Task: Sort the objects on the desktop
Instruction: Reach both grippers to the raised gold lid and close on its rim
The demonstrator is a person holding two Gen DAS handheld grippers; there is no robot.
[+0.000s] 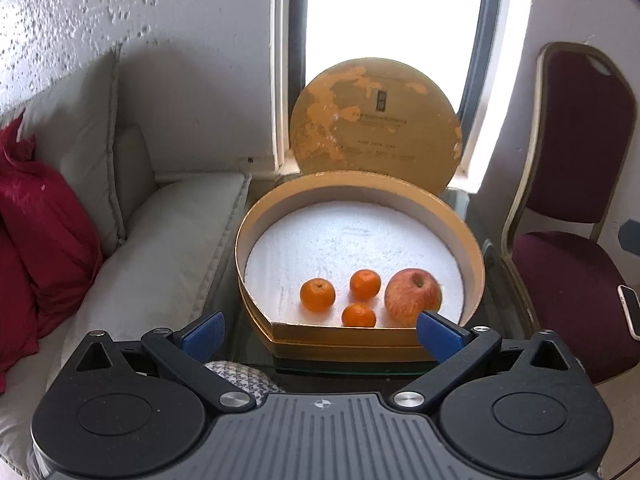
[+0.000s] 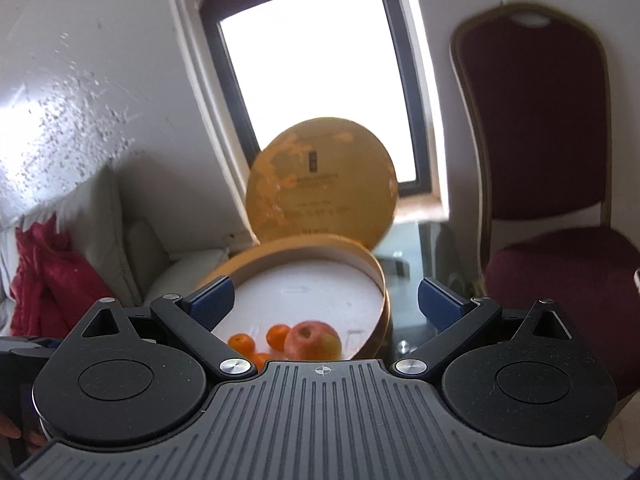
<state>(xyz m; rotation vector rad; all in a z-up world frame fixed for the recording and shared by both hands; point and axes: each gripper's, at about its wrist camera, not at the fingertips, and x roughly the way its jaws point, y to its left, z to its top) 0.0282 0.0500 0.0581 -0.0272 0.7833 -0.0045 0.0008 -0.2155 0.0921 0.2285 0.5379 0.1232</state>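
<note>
A round tan box [image 1: 256,220] with a white floor sits on a glass table [image 1: 480,208]. Inside lie three small oranges [image 1: 317,294] and a red apple [image 1: 412,297] near its front edge. The box's round lid [image 1: 374,120] leans upright behind it against the window. My left gripper [image 1: 320,334] hovers open just in front of the box, nothing between its blue pads. In the right wrist view the same box [image 2: 380,280], oranges [image 2: 241,342] and apple [image 2: 312,340] lie below my right gripper [image 2: 326,302], which is open and empty.
A pale sofa [image 1: 160,240] with a red cushion [image 1: 44,232] runs along the left. A dark red chair [image 1: 572,200] stands at the right with a phone [image 1: 630,310] on its seat. A bright window [image 1: 392,12] is behind the lid.
</note>
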